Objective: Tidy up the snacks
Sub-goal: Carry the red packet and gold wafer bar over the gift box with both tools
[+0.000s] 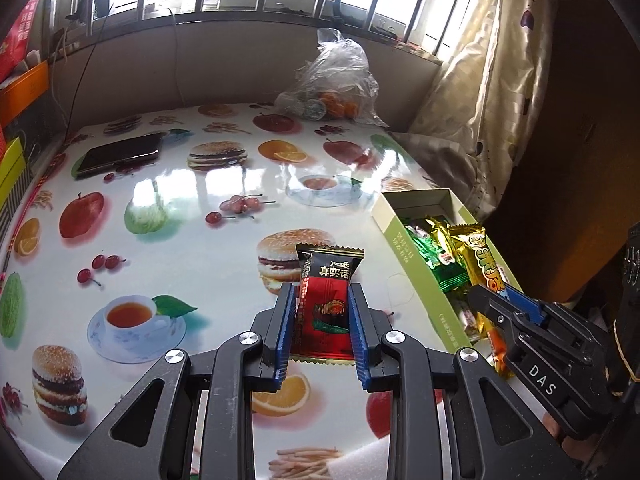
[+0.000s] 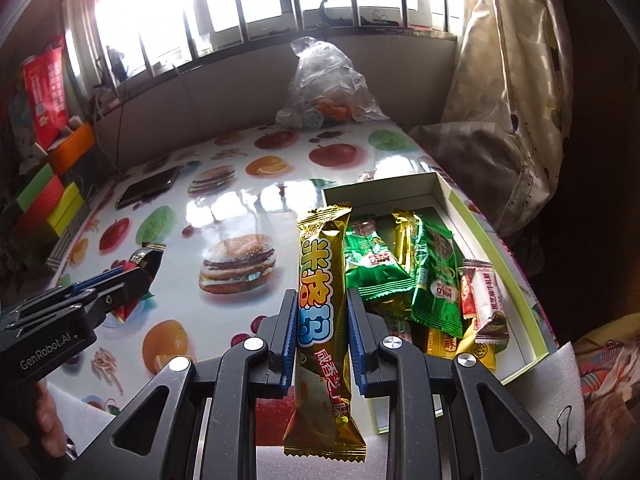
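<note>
My left gripper (image 1: pixel 322 300) is shut on a red and black snack packet (image 1: pixel 326 300) and holds it above the table, left of the box. It also shows in the right wrist view (image 2: pixel 120 284). My right gripper (image 2: pixel 322 304) is shut on a long gold snack bar (image 2: pixel 322 320), held over the left edge of the open white and green box (image 2: pixel 536 308). The gold bar also shows in the left wrist view (image 1: pixel 486 276). The box holds several green, gold and white snack packets (image 2: pixel 436 276).
The table (image 1: pixel 180 248) has a glossy cloth printed with fruit and burgers. A dark phone (image 1: pixel 120 154) lies at the far left. A clear plastic bag with oranges (image 1: pixel 332 84) stands at the far edge. Coloured boxes (image 2: pixel 52 196) are stacked on the left; a curtain (image 1: pixel 496 80) hangs on the right.
</note>
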The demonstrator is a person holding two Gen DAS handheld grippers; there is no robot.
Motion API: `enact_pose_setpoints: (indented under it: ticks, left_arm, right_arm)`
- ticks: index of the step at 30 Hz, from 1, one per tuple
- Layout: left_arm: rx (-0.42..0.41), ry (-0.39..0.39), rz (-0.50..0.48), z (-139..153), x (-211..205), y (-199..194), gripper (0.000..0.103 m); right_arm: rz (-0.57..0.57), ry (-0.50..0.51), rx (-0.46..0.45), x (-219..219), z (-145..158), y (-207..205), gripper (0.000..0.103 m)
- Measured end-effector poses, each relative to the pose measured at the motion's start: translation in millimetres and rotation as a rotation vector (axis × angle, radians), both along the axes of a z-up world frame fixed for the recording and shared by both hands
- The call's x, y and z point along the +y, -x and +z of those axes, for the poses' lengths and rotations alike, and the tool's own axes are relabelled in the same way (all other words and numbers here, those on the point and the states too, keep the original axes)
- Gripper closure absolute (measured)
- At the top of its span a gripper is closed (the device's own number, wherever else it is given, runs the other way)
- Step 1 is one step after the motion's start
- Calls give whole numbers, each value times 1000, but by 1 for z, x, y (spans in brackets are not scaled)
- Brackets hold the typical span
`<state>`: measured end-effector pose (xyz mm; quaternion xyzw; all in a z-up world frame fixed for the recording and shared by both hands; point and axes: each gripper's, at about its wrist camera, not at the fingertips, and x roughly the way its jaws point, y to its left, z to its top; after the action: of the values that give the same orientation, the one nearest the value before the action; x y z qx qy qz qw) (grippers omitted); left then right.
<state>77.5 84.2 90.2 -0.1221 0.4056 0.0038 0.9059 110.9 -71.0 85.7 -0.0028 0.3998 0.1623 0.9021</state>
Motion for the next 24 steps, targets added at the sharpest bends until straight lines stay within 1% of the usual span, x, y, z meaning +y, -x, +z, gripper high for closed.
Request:
enact_pose_setpoints:
  ticks: [12,19,22,24]
  left_arm:
    - [3,44,-116,4,-39,-39,76]
    - [17,61,-156,3,-60,-65,76]
    - [19,45,-176,1,-71,-74,76]
    - [31,62,-184,-3,-75,-82,76]
  right_arm:
    - [-104,10,4,-43,1,-10,81]
    - [-150,20,17,-65,-4,-21,81]
    - [-162,21,24,-72,-6,-25,81]
    - [-168,25,27,-76,-9,-28,81]
